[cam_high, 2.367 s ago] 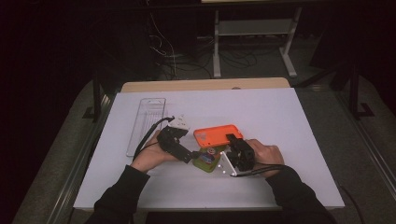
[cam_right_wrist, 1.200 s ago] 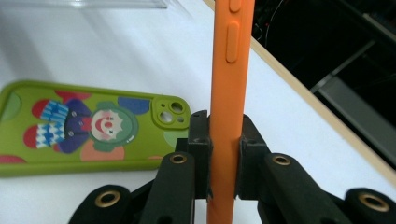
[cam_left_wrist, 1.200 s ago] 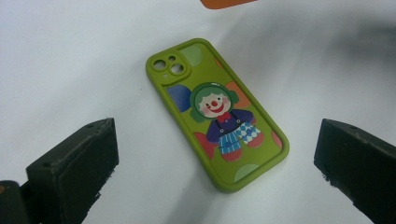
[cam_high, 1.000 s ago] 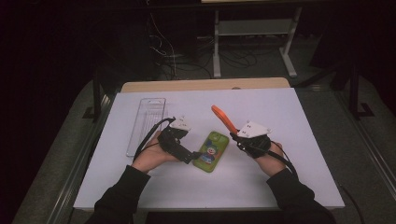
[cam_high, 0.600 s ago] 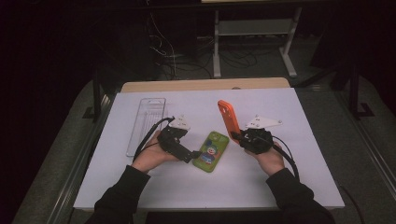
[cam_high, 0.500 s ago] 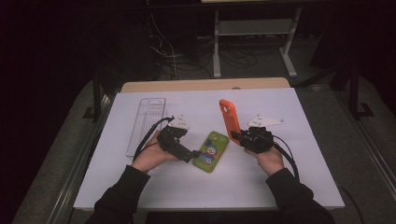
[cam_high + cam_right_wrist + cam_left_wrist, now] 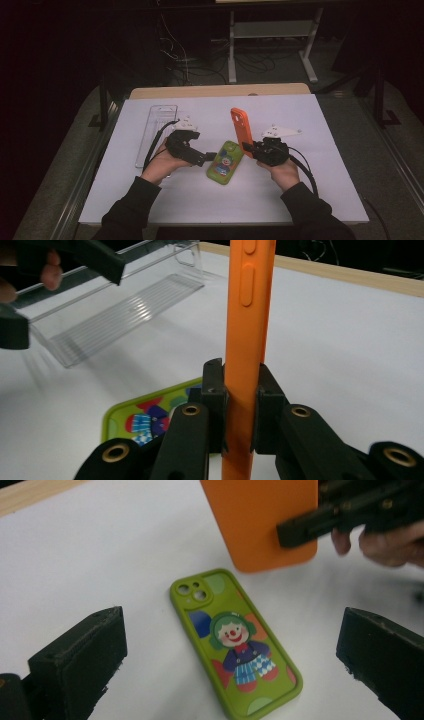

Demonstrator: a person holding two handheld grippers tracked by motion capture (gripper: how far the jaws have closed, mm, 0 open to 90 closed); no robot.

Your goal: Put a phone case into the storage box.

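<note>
My right gripper (image 7: 247,146) (image 7: 240,390) is shut on the lower end of an orange phone case (image 7: 240,125) (image 7: 250,290) and holds it upright above the table, edge-on in the right gripper view. A green phone case (image 7: 225,162) (image 7: 235,645) (image 7: 145,417) with a clown picture lies flat on the white table, just below and left of the orange one. My left gripper (image 7: 210,157) (image 7: 231,625) points at the green case's left edge, jaws wide open and nothing gripped. The orange case (image 7: 260,520) hangs beyond the green one in the left gripper view.
A clear plastic tray (image 7: 155,127) (image 7: 115,310) lies lengthwise at the left of the white table sheet (image 7: 325,190), just behind my left hand. A wooden edge runs along the table's far side. The room around is dark, with a shelf frame and cables behind.
The orange case has come up off the green one, moved right and swung from tilted to upright in my right gripper. My left hand has kept still.
</note>
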